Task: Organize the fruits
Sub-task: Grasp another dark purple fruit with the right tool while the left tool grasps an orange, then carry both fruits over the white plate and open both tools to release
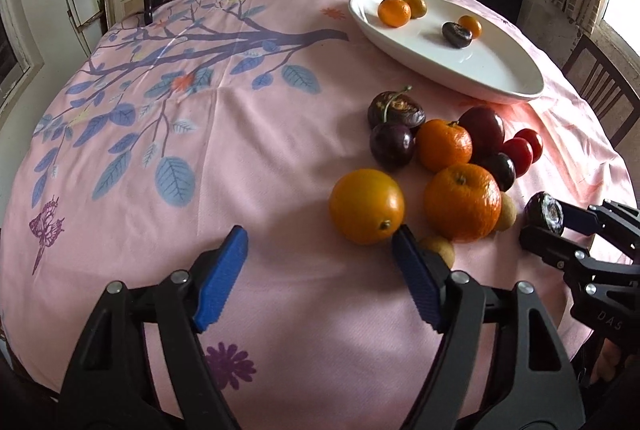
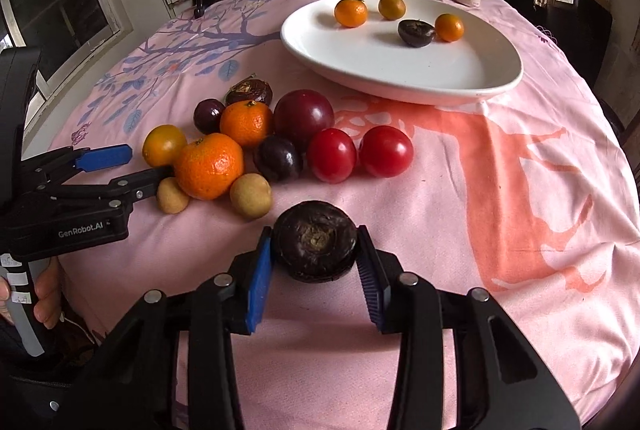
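Right gripper: jaws closed on dark chestnut near the surface, far plate unreached; slip risk from rounded skin; left gripper jaws wide, empty, may nudge orange.

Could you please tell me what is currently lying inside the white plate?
The white plate holds three small oranges and one dark water chestnut, leaning against the rightmost orange. The near part is bare. Nothing appears hidden.
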The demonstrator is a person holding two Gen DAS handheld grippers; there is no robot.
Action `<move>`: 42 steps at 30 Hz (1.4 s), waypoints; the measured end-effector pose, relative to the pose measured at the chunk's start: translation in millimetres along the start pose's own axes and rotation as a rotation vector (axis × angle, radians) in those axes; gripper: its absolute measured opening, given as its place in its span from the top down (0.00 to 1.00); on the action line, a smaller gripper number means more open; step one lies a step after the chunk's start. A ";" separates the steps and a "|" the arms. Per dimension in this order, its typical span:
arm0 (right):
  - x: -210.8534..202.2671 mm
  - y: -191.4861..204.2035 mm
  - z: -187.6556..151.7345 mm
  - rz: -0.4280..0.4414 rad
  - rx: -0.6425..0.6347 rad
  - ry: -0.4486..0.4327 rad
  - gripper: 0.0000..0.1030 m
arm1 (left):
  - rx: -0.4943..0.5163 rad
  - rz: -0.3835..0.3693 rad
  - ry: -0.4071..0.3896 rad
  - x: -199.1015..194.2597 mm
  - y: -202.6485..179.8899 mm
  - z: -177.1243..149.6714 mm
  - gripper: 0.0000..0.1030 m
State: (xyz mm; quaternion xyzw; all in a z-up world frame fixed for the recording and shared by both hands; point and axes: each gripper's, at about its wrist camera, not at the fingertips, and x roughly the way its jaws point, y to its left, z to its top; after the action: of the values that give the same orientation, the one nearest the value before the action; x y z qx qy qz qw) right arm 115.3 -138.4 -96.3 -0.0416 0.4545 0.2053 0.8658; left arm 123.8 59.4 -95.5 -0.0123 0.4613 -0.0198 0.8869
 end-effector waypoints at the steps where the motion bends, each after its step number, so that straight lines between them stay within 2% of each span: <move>1: -0.5 -0.1 -0.5 0.000 0.000 -0.001 0.60 | -0.001 -0.014 -0.002 1.6 -1.1 2.9 0.34; 5: -1.5 0.5 -2.1 -0.002 -0.004 -0.003 0.60 | 0.003 -0.030 -0.006 7.8 -5.7 10.0 0.40; 8: -2.1 0.9 -3.3 -0.003 -0.004 -0.006 0.60 | 0.013 -0.038 -0.014 11.0 -10.9 13.9 0.42; 10: -3.1 0.4 -3.6 -0.003 0.003 -0.007 0.60 | 0.021 -0.039 -0.027 12.6 -14.3 16.1 0.53; 11: -4.0 -0.1 -4.0 -0.002 0.008 -0.007 0.60 | 0.023 -0.056 -0.033 12.1 -15.5 17.0 0.64; 16: -15.0 -6.0 -3.0 0.000 0.039 -0.032 0.60 | 0.012 -0.081 -0.027 8.0 -17.2 16.2 0.65; 23: -29.5 -10.5 0.5 0.005 0.054 -0.073 0.60 | -0.007 -0.108 -0.071 -23.3 -15.4 12.2 0.65; 29: -35.2 -16.1 5.4 0.005 0.056 -0.091 0.60 | 0.022 -0.129 -0.084 -40.0 -25.6 24.1 0.65; 32: -36.6 -25.2 16.0 -0.012 0.055 -0.100 0.60 | 0.047 -0.125 -0.084 -40.2 -31.4 45.6 0.65; 36: -39.4 -48.4 47.1 -0.055 0.054 -0.132 0.60 | 0.110 -0.129 -0.076 -30.5 -48.6 93.4 0.65; 42: -14.9 -91.4 114.0 -0.115 0.055 -0.152 0.60 | 0.111 -0.130 -0.024 16.2 -79.0 175.1 0.65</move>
State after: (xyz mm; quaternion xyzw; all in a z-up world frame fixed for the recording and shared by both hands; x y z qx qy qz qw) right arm 231.5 -197.0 -28.4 -0.0278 0.3899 0.1453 0.9089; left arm 274.6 -19.6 -5.1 0.0069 0.4469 -0.1027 0.8886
